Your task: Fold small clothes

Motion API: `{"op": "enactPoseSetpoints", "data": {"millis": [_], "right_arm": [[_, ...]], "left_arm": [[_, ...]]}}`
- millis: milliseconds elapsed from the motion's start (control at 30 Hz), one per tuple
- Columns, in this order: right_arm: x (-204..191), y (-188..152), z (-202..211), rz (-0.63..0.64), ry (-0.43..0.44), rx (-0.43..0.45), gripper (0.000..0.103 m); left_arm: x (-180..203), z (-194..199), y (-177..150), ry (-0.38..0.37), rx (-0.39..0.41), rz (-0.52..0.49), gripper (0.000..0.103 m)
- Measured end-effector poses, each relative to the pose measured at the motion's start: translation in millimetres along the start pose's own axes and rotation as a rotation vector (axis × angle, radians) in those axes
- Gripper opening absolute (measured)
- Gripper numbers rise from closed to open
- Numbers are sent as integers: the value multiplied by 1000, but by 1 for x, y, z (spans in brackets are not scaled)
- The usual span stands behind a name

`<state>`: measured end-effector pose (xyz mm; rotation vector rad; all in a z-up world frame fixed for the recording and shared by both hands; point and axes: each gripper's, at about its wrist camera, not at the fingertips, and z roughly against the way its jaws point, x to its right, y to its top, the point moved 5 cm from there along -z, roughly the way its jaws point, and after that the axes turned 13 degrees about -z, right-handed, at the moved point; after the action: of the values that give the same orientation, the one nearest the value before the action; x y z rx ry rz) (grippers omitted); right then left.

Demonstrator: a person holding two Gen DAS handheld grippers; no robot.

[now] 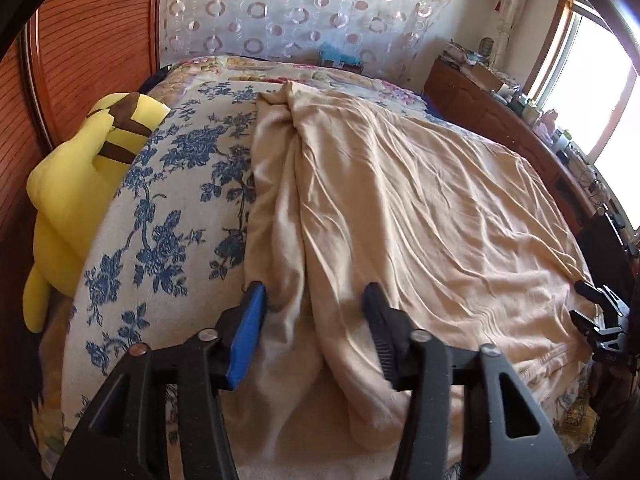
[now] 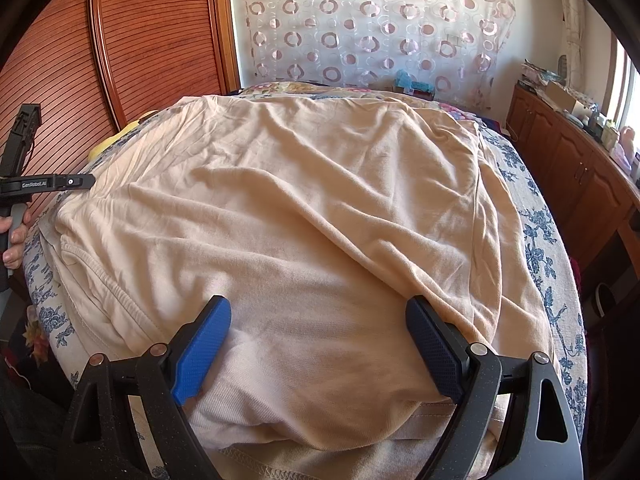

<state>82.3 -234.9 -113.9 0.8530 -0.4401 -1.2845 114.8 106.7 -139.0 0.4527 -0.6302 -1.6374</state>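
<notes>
Left gripper [image 1: 316, 294] has its jaws partly spread, straddling a raised fold of the beige garment [image 1: 400, 208], pads not pressing the cloth. Right gripper [image 2: 320, 312] stands wide apart over the garment's near hem, a bulge of fabric sitting between the blue pads [image 2: 202, 354], unpinched. The garment lies spread and wrinkled across the bed [image 2: 540, 240], covering most of its blue-flowered cover. From the right wrist view, the left gripper's side reads "GenRobot.AI", with a hand [image 2: 14, 240] gripping its handle at the bed's left edge. A yellow plush toy [image 1: 76, 184] leans off the bed's left side. Right of the bed, a wooden cabinet [image 2: 568, 168] carries an open cardboard box [image 2: 560, 96]; its contents are too small to tell.
</notes>
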Motion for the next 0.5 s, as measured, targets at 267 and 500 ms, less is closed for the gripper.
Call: {"op": "enactPoseSetpoints", "data": {"millis": [267,500], "right_arm": [[1,-1,0,-6,7,4,90],[10,1,9,-64,32,20,90]], "left_arm": [[-4,1,-1,42,-1,-41,4],[38,24,17,-17,78,-109,3]]}}
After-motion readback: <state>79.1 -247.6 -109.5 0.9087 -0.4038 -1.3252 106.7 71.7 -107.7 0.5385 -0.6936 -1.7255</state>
